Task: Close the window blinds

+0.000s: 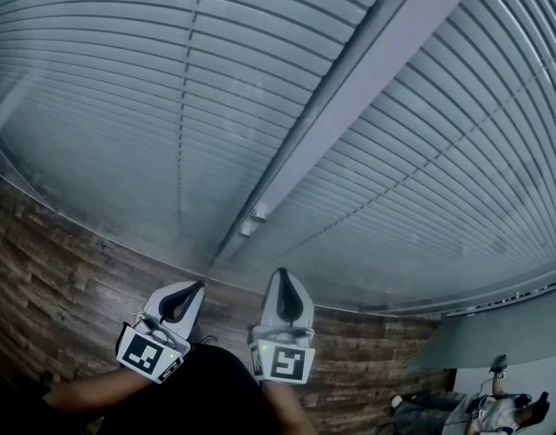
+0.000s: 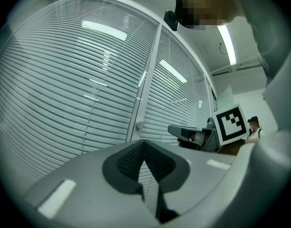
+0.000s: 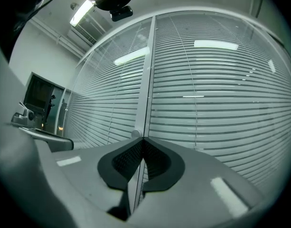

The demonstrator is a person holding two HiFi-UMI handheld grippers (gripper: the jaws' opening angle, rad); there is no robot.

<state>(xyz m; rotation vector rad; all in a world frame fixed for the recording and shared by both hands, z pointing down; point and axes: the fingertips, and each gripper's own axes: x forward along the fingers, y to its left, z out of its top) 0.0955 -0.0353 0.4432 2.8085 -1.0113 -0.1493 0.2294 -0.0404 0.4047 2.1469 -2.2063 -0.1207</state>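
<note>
At glass wall: blinds (image 1: 105, 98) cover both panels, slats behind the glass (image 1: 69, 211), ceiling lights reflected on it. Panels split by a pale post (image 1: 368, 71). Slats run level, with thin dark lines btwn them, clearest on the panel right of post in right gripper view. Whether slats are fully turned shut: cannot tell.

Control: small round knob (image 1: 258, 214) on post, low down, near where the wall meets the wood-look floor (image 1: 51, 279).

Tools:
- R gripper (image 1: 283, 274): jaws closed, tips meeting, nothing btwn pads. Points level at the wall, lined up on post. In its own view the knob sits just over the closed tips. Head view shows a gap btwn tips and knob, so near, no contact.
- L gripper (image 1: 198, 285): jaws closed, tips together, empty. Also level, aimed at the wall just beside post, on the left-panel side. Knob shows a little above its tips in its own view, apart from them.

Position: both grippers side by side, close together, R one nearer the post. Neither touches blinds, glass or knob. Blinds lie straight ahead of both tools, beyond the tips. Marker cubes face up toward head cam. Dark sleeves (image 1: 178, 388) behind grippers.
</note>
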